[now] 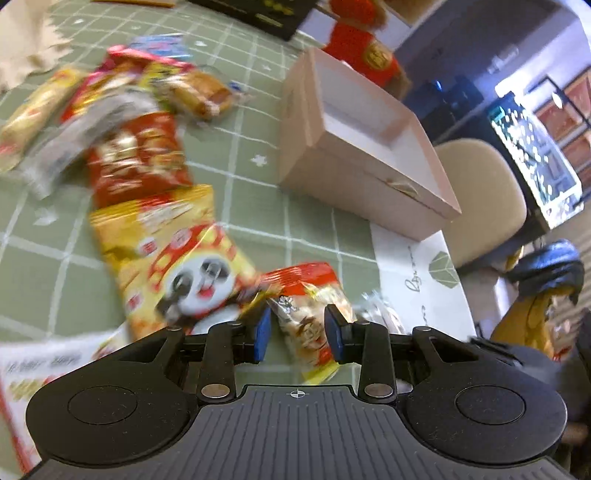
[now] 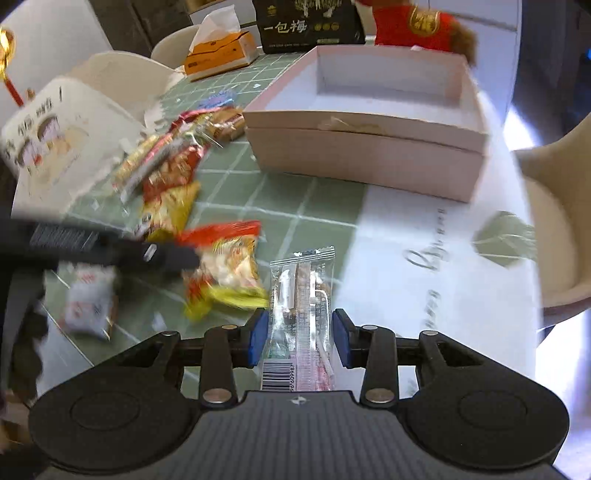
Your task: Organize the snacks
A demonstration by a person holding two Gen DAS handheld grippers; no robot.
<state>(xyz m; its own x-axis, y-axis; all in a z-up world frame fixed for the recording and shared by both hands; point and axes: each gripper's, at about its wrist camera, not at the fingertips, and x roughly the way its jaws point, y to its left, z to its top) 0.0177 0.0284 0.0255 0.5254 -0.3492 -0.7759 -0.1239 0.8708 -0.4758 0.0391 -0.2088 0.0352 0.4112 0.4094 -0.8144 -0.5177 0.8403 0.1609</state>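
Observation:
Several snack packets lie scattered on the green checked tablecloth. My left gripper is open, its blue pads on either side of a small red and yellow snack packet without clearly touching it. The same packet shows in the right wrist view with the left gripper's finger beside it. My right gripper is open around a clear wrapped snack bar lying on the table. An empty pink box stands behind; it also shows in the left wrist view.
A yellow panda packet and red packets lie left of the box. A white bag, a tissue box, a black box and a red plush toy stand at the back. Beige chairs stand beside the table.

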